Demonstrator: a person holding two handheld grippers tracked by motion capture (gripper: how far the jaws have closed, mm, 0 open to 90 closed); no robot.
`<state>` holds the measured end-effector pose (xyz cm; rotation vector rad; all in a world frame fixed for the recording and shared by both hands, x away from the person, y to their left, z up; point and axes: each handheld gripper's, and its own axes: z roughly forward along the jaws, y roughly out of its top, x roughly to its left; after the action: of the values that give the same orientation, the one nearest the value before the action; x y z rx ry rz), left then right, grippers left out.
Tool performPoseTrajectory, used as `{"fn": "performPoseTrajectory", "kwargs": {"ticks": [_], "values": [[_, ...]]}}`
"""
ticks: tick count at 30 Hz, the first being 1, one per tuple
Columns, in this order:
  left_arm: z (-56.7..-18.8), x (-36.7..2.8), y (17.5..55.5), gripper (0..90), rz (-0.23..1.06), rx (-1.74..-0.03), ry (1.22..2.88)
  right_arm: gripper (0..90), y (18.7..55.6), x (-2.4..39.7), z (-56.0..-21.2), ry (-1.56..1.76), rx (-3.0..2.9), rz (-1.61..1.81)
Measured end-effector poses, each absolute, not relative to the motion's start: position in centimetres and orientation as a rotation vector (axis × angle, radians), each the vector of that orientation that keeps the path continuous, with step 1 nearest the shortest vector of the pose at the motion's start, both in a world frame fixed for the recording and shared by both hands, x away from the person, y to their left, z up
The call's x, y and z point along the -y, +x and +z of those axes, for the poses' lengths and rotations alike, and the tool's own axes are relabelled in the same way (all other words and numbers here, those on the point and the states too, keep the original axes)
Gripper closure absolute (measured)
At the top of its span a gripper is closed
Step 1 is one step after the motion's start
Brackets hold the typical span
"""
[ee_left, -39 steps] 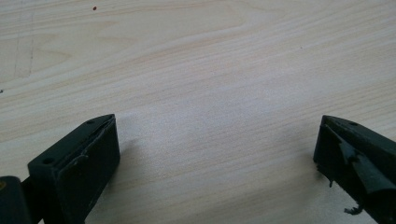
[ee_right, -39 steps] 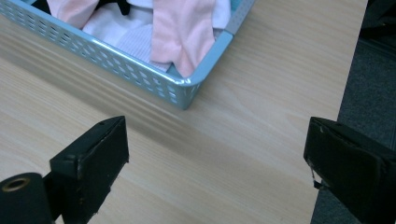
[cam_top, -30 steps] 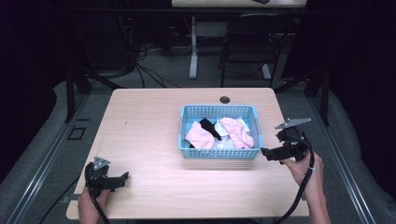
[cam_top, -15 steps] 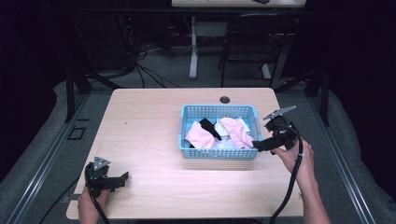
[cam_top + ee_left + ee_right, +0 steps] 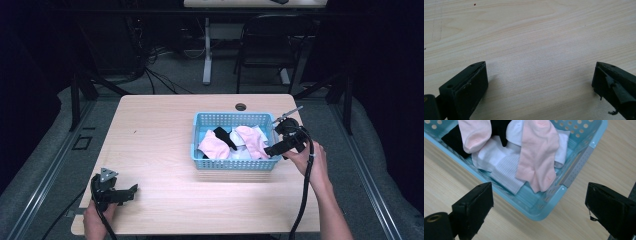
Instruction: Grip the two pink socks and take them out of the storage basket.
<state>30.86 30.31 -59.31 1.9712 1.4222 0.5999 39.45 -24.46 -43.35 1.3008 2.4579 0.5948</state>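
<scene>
A light blue plastic basket (image 5: 235, 164) stands right of the table's middle, holding pink socks (image 5: 251, 140), white socks (image 5: 239, 150) and a black sock (image 5: 224, 136). My right gripper (image 5: 268, 150) hovers over the basket's near right corner, jaws wide open and empty. From the right gripper view, a pink sock (image 5: 539, 155) lies over white socks (image 5: 504, 162) just beyond the basket rim (image 5: 544, 216). My left gripper (image 5: 131, 191) rests low at the table's near left, open, with bare wood (image 5: 536, 55) between its jaws.
The wooden table (image 5: 155, 135) has a round cable hole (image 5: 240, 106) behind the basket. A black chair (image 5: 265, 45) and a desk leg (image 5: 206, 50) stand beyond the far edge. Dark floor and cables surround the table.
My right gripper has moved left and forward from beside the basket to above its near right corner. The left gripper has stayed in place.
</scene>
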Motion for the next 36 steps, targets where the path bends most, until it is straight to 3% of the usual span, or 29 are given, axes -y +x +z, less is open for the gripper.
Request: {"fn": "performPoseTrajectory", "kwargs": {"ticks": [13,22,28,33,36], "values": [[-59.3,-30.3,30.9,0.5,0.6,-1.424,1.968,8.2,43.4,21.8,-44.3,1.293,-2.554,0.577],[-59.3,-30.3,30.9,0.5,0.601,-1.422,1.971,15.8,46.4,19.8,-46.4,1.314,-2.63,0.487],[-59.3,-30.3,30.9,0.5,0.6,-1.422,1.972,25.7,48.3,18.9,-48.4,1.348,-2.658,0.398],[-59.3,-30.3,30.9,0.5,0.6,-1.422,1.972,42.5,49.6,18.5,-50.2,1.402,-2.637,0.33],[-59.3,-30.3,30.9,0.5,0.599,-1.424,1.967,47.3,50.2,18.4,-51.1,1.428,-2.628,0.267]]}}
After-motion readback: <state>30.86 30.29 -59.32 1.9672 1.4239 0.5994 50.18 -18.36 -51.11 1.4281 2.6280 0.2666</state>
